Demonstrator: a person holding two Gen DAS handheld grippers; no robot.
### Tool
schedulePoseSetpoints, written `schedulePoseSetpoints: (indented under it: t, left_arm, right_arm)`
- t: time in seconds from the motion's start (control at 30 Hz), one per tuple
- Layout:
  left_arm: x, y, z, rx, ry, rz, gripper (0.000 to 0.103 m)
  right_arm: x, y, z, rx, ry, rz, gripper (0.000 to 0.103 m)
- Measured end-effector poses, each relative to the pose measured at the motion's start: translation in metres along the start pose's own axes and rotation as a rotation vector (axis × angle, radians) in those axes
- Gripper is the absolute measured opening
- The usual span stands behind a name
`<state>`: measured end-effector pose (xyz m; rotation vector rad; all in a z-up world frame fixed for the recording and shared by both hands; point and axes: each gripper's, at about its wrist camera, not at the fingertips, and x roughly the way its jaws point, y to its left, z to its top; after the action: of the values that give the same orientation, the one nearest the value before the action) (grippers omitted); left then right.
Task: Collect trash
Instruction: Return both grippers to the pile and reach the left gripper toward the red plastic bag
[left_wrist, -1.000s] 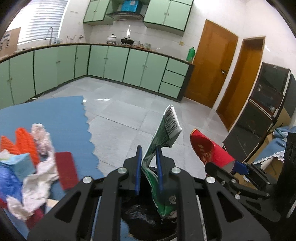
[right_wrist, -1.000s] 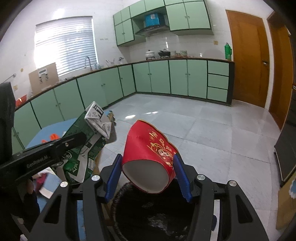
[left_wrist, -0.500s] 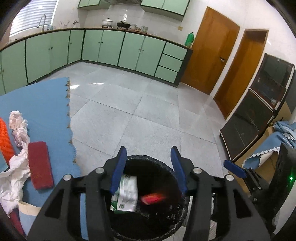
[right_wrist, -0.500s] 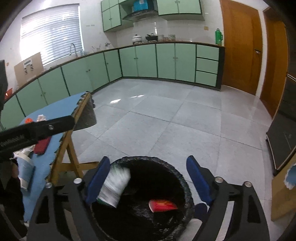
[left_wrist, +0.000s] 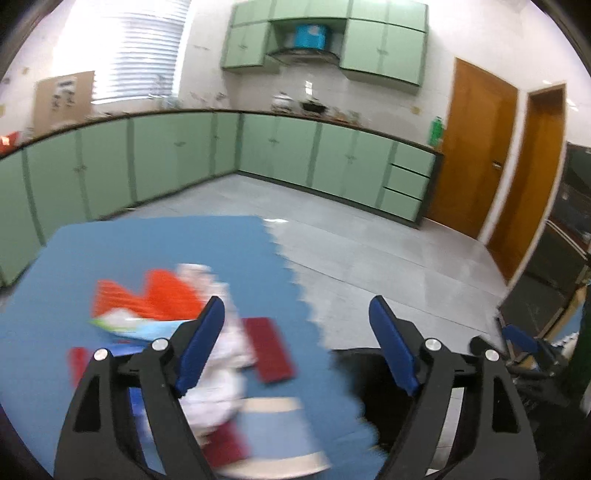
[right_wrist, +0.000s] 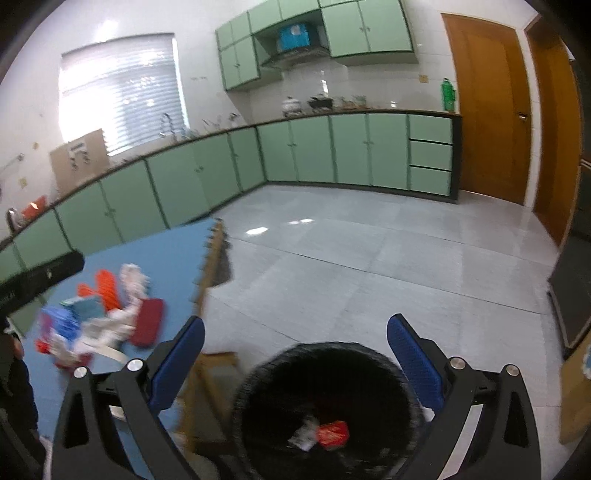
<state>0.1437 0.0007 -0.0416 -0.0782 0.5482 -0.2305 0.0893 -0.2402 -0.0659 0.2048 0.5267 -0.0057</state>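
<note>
We hold the left gripper (left_wrist: 295, 325) over the blue table mat (left_wrist: 155, 251), its jaws spreading apart and nothing between the blue pads; below its left finger lies the blurred heap of trash (left_wrist: 173, 317): an orange ridged piece (left_wrist: 147, 295), crumpled white paper (left_wrist: 218, 376), a flat dark red piece (left_wrist: 271, 349) and a pale blue and white wrapper (left_wrist: 125, 326), all touching or overlapping on the mat; the black rim of the bin (left_wrist: 354, 373) shows just past the mat's scalloped right edge, under the right finger.

We hold the right gripper (right_wrist: 295, 343) above the black-lined bin (right_wrist: 280, 373), its jaws opening wide and empty; at the bottom of the bin lie a red cup (right_wrist: 334, 432) and, touching it on the left, a crumpled white and green carton (right_wrist: 304, 434); the bin stands on the grey tile floor (right_wrist: 369, 266) just beside the wooden table leg (right_wrist: 203, 391); on the mat to the left, well apart from the bin, the same heap of trash (right_wrist: 107, 317) lies blurred; part of the left gripper's black body (right_wrist: 40, 277) crosses the left edge of this view.

Green cabinets (right_wrist: 332, 147) line the far walls, and two brown doors (right_wrist: 491, 125) stand on the right.
</note>
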Motion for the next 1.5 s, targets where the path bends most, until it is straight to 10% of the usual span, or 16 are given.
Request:
schedulePoseSetpoints:
  t: [0.43, 1.5]
  left_arm:
    - [-0.066, 0.109, -0.03, -0.096, -0.002, 0.272, 0.079]
    - [-0.032, 0.142, -0.077, -0.128, 0.116, 0.249, 0.079]
  right_arm:
    - [0.015, 0.112, -0.028, -0.088, 0.04, 0.175, 0.097]
    - [0.036, 0.157, -0.06, -0.193, 0.147, 0.189, 0.093]
